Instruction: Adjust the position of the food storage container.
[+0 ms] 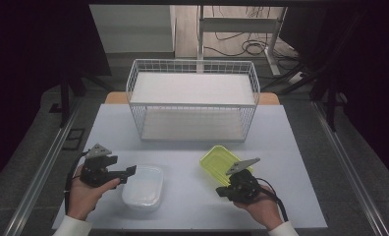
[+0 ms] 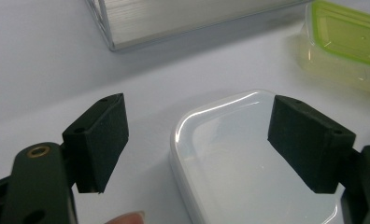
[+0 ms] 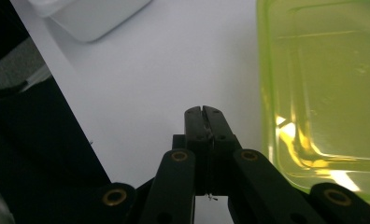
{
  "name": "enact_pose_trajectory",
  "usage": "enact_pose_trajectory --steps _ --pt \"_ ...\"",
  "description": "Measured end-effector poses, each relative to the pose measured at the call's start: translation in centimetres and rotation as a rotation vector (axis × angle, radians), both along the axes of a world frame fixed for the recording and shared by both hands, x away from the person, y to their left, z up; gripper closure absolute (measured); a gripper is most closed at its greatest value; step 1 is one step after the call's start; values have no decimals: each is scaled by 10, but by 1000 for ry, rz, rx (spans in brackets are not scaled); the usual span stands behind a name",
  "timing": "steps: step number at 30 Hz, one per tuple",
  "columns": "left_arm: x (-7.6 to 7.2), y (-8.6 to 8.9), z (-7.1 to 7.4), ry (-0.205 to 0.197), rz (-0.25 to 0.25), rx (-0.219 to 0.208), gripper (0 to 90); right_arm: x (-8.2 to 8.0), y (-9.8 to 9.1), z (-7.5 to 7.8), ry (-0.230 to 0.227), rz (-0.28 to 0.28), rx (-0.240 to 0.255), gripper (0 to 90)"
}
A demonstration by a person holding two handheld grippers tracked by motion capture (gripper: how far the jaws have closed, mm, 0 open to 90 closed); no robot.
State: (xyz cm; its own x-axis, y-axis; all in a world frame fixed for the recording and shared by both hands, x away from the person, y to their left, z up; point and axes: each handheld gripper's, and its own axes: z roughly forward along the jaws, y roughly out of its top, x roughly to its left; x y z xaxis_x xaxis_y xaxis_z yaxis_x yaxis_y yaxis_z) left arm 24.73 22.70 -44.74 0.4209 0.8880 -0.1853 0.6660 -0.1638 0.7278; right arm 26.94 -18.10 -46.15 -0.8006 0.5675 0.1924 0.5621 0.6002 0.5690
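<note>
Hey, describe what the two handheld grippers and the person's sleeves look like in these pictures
Both the left gripper and the right gripper are matte black, each topped with a grey three-cornered plate and trailing a black cable. Their linked arms carry brass-coloured pivot pins, and the fingertips are blocky black pads with small screw holes. The person wears white sleeves.

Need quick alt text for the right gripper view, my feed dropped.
The right claw is shut on nothing, its jaws pressed together over the white table. A yellow-green container sits just beside it; a white container's corner shows farther off.
</note>
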Motion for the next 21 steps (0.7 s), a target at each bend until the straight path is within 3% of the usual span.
enact_pose_trajectory --steps 8,15,21 --pt "0 -2 0 1 -5 7 201 -1 13 -14 10 28 -88 890" --pt "1 0 -2 4 -3 14 200 1 9 -16 -13 1 -121 891" --pt "2 2 -3 7 2 17 199 6 -1 -15 -19 -39 -114 891"
